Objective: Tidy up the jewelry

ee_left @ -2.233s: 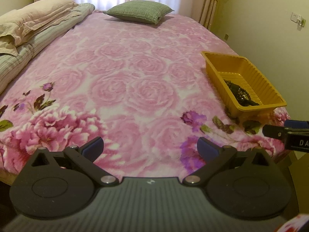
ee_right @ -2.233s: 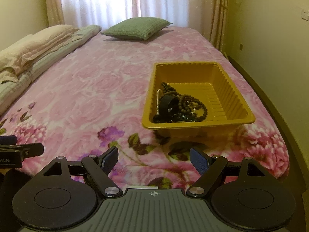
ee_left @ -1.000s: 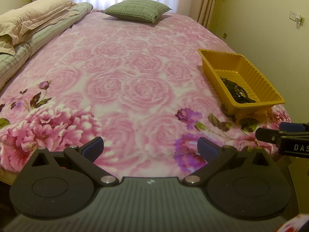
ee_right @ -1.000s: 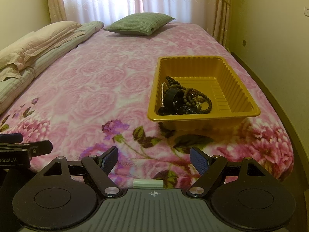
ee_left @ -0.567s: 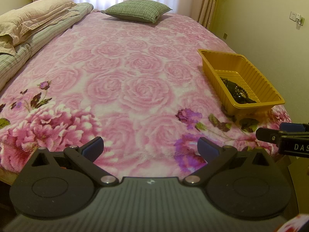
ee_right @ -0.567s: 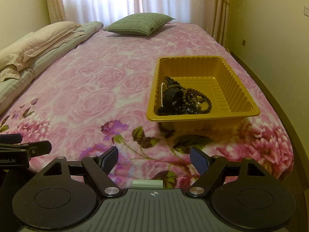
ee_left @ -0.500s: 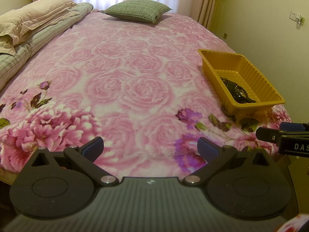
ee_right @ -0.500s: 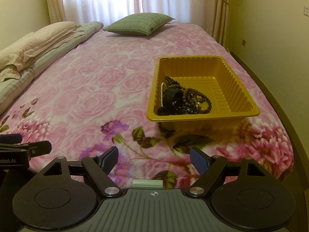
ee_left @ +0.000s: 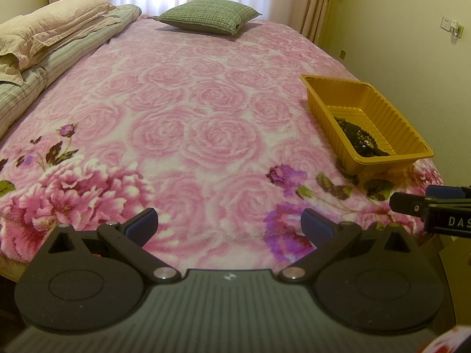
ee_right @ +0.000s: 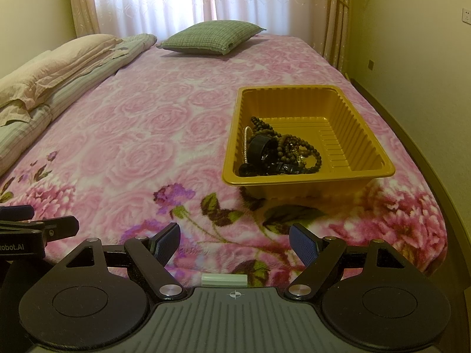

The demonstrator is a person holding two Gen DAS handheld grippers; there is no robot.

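Observation:
A yellow plastic tray (ee_right: 365, 144) stands on the pink rose bedspread near the bed's right front corner; it also shows in the left wrist view (ee_left: 379, 108). In it lies a heap of dark bead strands (ee_right: 294, 147), a black band (ee_right: 260, 147) and a thin pale chain (ee_right: 245, 144); the heap shows in the left wrist view (ee_left: 357, 139). My right gripper (ee_right: 235, 242) is open and empty, held near the bed's foot edge, in front of the tray. My left gripper (ee_left: 228, 225) is open and empty, to the left of the tray.
A green checked pillow (ee_right: 212, 38) lies at the head of the bed. Folded quilts and pillows (ee_left: 47, 44) are stacked along the left side. A wall runs close along the right of the bed (ee_right: 421, 44). Curtains hang behind.
Both grippers drew back slightly from the tray about two seconds ago; over the last second nothing has visibly moved.

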